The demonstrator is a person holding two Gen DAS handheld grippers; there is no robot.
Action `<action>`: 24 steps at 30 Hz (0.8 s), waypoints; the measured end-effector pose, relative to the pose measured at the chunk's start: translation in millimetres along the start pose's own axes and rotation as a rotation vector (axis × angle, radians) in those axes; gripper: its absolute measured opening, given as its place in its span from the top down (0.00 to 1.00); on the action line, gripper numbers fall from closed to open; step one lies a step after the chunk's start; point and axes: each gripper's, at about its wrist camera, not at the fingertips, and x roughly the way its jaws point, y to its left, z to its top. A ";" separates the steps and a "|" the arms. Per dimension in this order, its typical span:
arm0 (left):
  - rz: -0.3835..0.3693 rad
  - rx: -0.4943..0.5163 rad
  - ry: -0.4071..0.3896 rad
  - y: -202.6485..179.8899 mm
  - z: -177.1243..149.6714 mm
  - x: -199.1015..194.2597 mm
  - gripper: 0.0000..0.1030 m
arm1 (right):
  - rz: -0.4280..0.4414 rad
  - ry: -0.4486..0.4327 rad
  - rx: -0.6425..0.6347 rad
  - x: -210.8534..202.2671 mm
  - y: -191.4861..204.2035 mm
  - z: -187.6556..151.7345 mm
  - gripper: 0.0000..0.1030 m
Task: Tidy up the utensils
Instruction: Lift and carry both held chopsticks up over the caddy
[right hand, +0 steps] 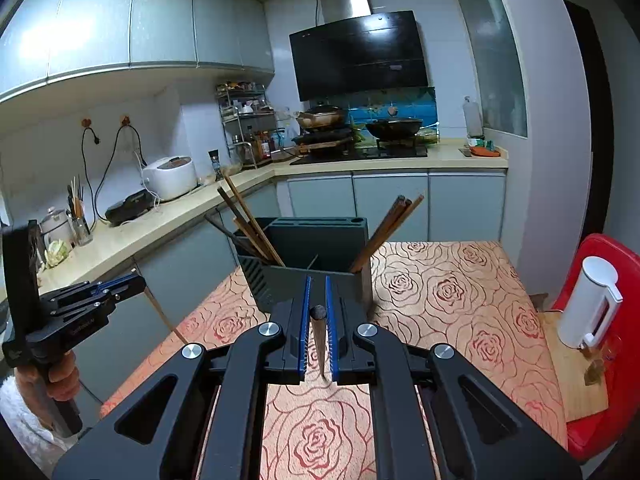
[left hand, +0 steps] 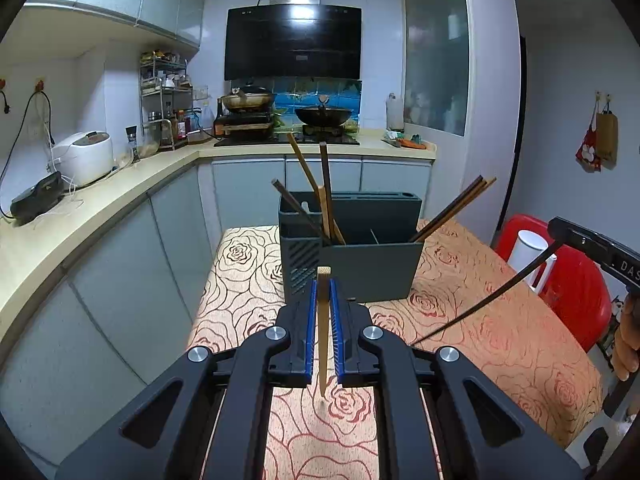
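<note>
A dark grey utensil holder [left hand: 360, 260] stands on the rose-patterned table [left hand: 500, 320], with several chopsticks leaning out of its left and right compartments. It also shows in the right wrist view [right hand: 320, 256]. My left gripper [left hand: 323, 292] is shut on a light wooden chopstick [left hand: 323, 340], held upright just in front of the holder. My right gripper [right hand: 317, 292] is shut on a dark chopstick [right hand: 319, 340], also in front of the holder. The dark chopstick shows in the left wrist view [left hand: 500, 292] at the right; the left gripper shows in the right wrist view [right hand: 120, 286] at the left.
A kitchen counter [left hand: 120, 188] with a rice cooker [left hand: 84, 156] runs along the left and back. A red chair [right hand: 612, 280] holding a white jug [right hand: 592, 304] stands at the table's right. A wooden board [right hand: 572, 368] lies at the table's right edge.
</note>
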 end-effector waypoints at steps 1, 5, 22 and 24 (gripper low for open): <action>-0.002 0.003 0.001 0.0 2.6 0.5 0.93 | 0.002 -0.001 0.000 0.1 -0.1 2.0 0.92; -0.011 0.006 0.002 1.4 12.1 1.6 0.93 | 0.007 -0.010 0.003 0.4 -3.1 16.8 0.92; -0.072 0.040 -0.032 -13.2 81.2 13.5 0.93 | 0.015 -0.031 -0.040 18.2 -0.2 81.5 0.92; -0.073 0.044 -0.034 -15.7 89.4 19.4 0.93 | 0.016 -0.039 -0.035 23.7 -0.7 90.5 0.92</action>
